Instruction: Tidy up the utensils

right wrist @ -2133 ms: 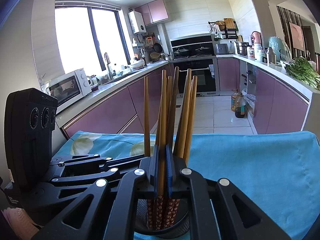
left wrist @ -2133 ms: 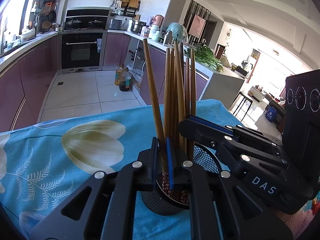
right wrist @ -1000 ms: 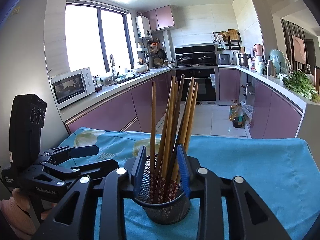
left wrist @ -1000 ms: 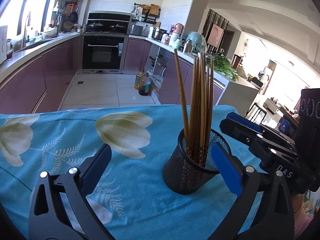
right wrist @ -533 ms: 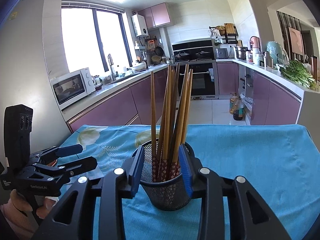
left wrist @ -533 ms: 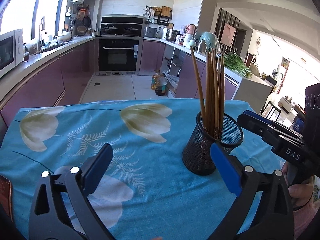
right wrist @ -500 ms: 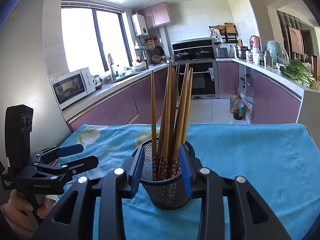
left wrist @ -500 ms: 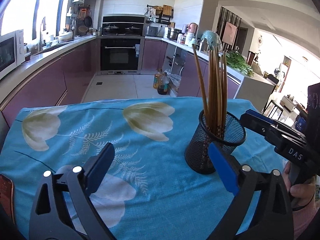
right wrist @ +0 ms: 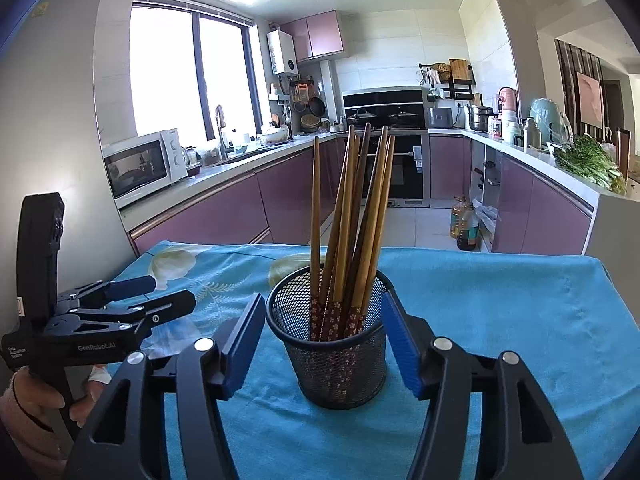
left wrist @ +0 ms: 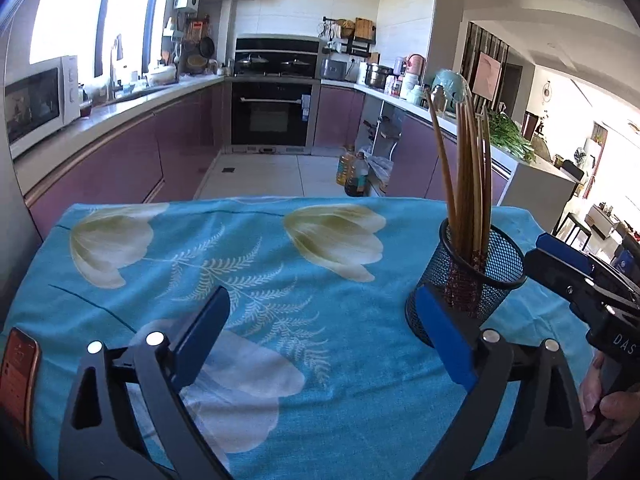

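A black mesh holder (right wrist: 332,344) stands upright on the blue flowered tablecloth (right wrist: 500,320). Several brown chopsticks (right wrist: 348,216) with patterned red ends stand in it. My right gripper (right wrist: 324,344) is open, its blue pads on either side of the holder, just in front of it. My left gripper (left wrist: 324,340) is open and empty, left of the holder (left wrist: 466,284), which shows at the right of the left wrist view with the chopsticks (left wrist: 468,184) in it. The right gripper's fingers (left wrist: 568,264) show at that view's right edge.
A phone (left wrist: 18,372) lies at the cloth's left edge. The table's far edge (left wrist: 256,200) drops to the kitchen floor. Purple cabinets, an oven (right wrist: 400,160) and a microwave (right wrist: 140,168) stand beyond. The left gripper's body (right wrist: 100,328) is at the left of the right wrist view.
Both grippers have let go of the chopsticks, opened and drawn back from the holder. The left gripper has moved away to the left. The chopsticks stay in the holder.
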Demonstrator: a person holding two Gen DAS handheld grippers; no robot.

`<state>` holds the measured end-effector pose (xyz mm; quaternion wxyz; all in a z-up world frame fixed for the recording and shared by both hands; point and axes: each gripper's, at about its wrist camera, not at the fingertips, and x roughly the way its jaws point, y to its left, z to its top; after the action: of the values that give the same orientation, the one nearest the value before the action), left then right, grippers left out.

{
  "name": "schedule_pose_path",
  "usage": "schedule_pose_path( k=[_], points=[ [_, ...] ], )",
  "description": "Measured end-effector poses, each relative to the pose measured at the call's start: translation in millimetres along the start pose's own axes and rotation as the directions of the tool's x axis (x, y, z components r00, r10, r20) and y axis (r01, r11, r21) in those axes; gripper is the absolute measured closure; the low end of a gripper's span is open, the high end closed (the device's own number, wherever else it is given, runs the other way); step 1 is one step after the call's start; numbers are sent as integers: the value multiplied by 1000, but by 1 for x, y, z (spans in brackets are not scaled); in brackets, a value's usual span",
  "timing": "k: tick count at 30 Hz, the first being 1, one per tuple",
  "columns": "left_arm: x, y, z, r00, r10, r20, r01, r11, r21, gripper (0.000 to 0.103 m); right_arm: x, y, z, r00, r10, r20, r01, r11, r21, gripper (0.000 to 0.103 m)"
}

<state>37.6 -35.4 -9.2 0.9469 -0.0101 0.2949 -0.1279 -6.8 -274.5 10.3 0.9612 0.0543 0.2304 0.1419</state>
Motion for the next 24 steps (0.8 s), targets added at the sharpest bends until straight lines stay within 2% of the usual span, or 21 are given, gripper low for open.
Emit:
schedule_pose_path(
  k=[4, 7, 10, 12, 15, 20, 24],
  points=[
    [-8, -3, 3, 999, 17, 38, -18, 1000, 14, 10, -1, 3, -2, 1000, -18, 11, 18, 1000, -5, 35],
    [-13, -6, 2, 997, 28, 65, -30, 999, 28, 8, -6, 6, -4, 998, -48, 34, 49, 999, -18, 21],
    [-22, -8, 1, 994, 39, 100, -41, 999, 25, 6, -9, 11, -4, 995, -78, 63, 80, 996, -28, 17],
    [-26, -9, 1, 990, 55, 133, -59, 998, 24, 6, -13, 15, -5, 991, -100, 84, 103, 994, -33, 6],
    [-34, -10, 1, 980, 78, 184, -84, 996, 23, 6, -19, 19, -5, 981, -143, 129, 148, 988, -30, 6],
    [-47, -10, 0, 957, 136, 256, -144, 989, 14, 5, -24, 18, -5, 976, -155, 151, 156, 988, 6, 6],
    [-56, -8, -4, 948, 142, 285, -149, 989, 5, 5, -28, 21, -8, 972, -157, 173, 157, 987, 15, 6]
  ],
)
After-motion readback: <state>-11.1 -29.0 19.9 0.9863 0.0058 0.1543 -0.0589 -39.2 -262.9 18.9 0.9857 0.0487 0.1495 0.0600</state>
